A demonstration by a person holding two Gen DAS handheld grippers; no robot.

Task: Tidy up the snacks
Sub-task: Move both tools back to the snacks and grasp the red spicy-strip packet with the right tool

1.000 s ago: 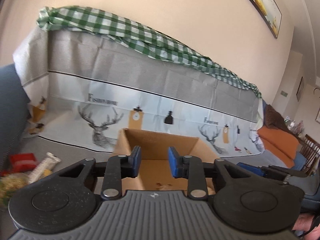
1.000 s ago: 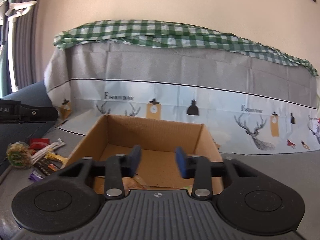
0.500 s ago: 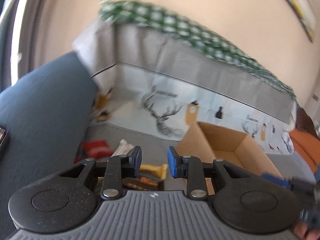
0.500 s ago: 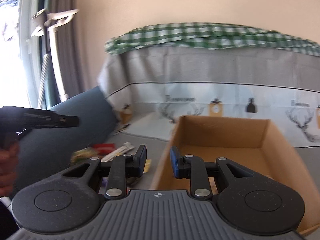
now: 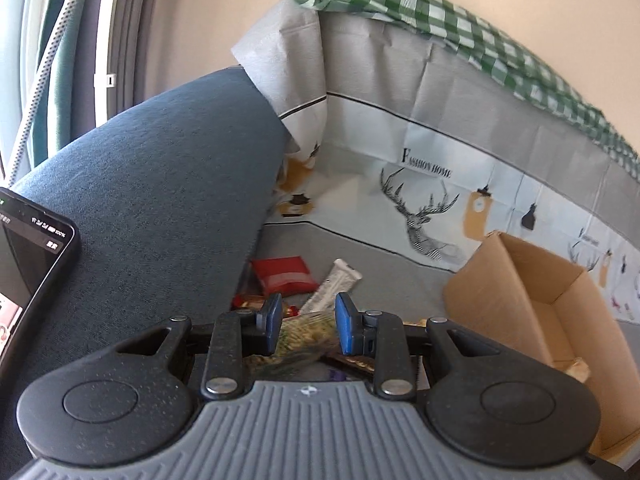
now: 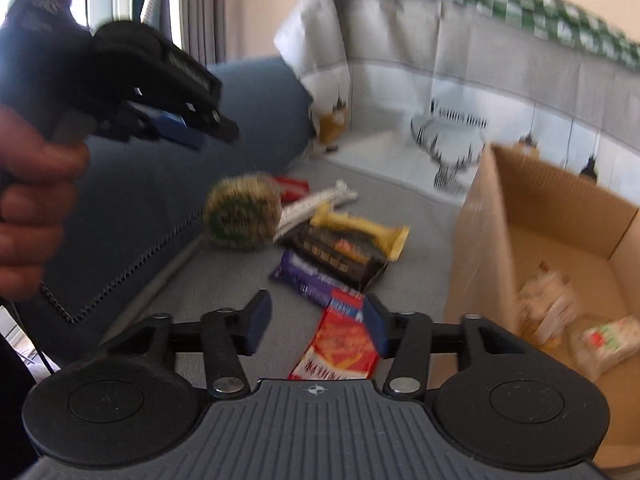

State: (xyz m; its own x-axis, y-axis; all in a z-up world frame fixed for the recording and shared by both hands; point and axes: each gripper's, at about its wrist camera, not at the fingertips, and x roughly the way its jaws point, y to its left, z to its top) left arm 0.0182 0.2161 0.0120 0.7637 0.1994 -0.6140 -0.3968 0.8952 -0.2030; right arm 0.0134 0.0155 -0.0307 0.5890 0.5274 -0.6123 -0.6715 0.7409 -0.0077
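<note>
**Mia:** What is far left, at nine o'clock, in the left wrist view?

**Ben:** A phone (image 5: 32, 256) with its screen on. It lies on the blue sofa arm (image 5: 160, 180).

**Mia:** And the left hand-held gripper (image 5: 310, 326)?

**Ben:** It has only a narrow gap, and it holds nothing. A round green and gold snack (image 6: 242, 216) shows through the gap. The right wrist view shows this hand-held gripper up in the air at ten o'clock, well apart from the snack. A hand (image 6: 28, 208) holds it.

**Mia:** Where are the other snacks?

**Ben:** In a small pile on the grey seat (image 6: 400, 200), near the middle. A red packet (image 5: 284, 276) and a white bar (image 5: 336, 284) lie at the far end. Closer in are a yellow packet (image 6: 360, 232), a dark bar (image 6: 340, 256) and a purple bar (image 6: 304, 280). They touch and overlap.

**Mia:** And the right hand-held gripper (image 6: 318, 320)?

**Ben:** It is wide, and its jaws have just been opening. It holds nothing. A red and orange packet (image 6: 340, 344) lies at six o'clock, seen through the gap beside the right pad. The view is blurry, so I cannot tell if they touch.

**Mia:** What is at three o'clock?

**Ben:** The cardboard box (image 6: 480, 240). It is open on top and sits just beside the pile. A pale packet (image 6: 548, 304) and a white wrapped snack (image 6: 604, 340) are inside.
</note>
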